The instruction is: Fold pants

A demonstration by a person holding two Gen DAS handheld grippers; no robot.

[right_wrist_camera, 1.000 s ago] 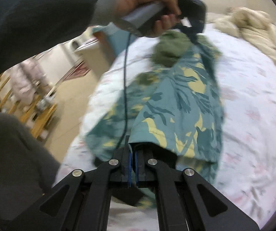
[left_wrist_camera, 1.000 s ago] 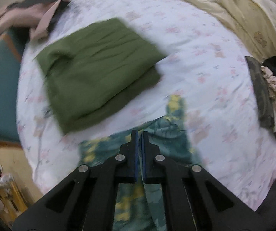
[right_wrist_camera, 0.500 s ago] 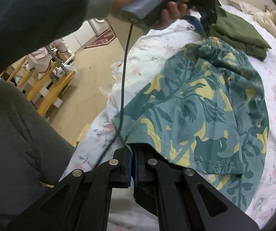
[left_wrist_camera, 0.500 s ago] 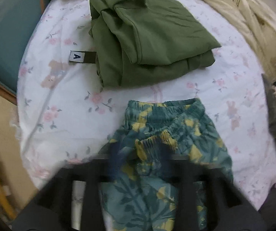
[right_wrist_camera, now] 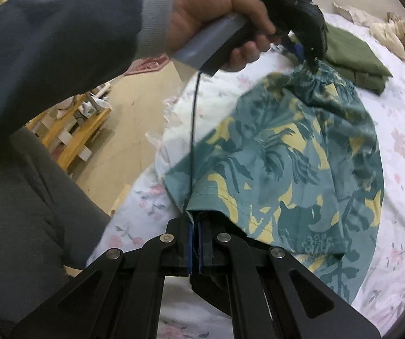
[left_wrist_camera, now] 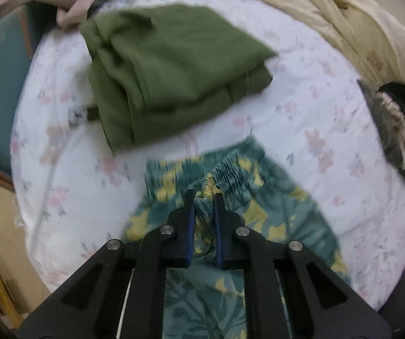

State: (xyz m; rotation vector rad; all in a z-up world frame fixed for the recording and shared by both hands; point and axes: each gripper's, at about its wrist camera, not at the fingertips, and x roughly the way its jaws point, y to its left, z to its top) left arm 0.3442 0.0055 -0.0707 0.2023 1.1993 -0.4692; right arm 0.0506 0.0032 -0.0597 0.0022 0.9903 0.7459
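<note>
Teal shorts with yellow leaf print [right_wrist_camera: 295, 163] lay spread on white floral bedsheet [left_wrist_camera: 309, 107], just beside folded olive-green garment [left_wrist_camera: 174, 73]. Left gripper [left_wrist_camera: 204, 197] jaws stood narrowly apart, gathered elastic waistband bunched between them. Right gripper [right_wrist_camera: 196, 227] jaws pressed together, pinching hem of leg. Cream quilt [left_wrist_camera: 352, 25] bunched at far edge.

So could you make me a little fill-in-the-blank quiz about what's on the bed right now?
1. The left gripper pinches the patterned shorts at their elastic ____.
2. The right gripper is shut on the shorts' ____.
3. Beyond the shorts lies a folded garment coloured ____.
4. The bedsheet is white with a ____ print.

Missing words: waistband; hem; green; floral
</note>
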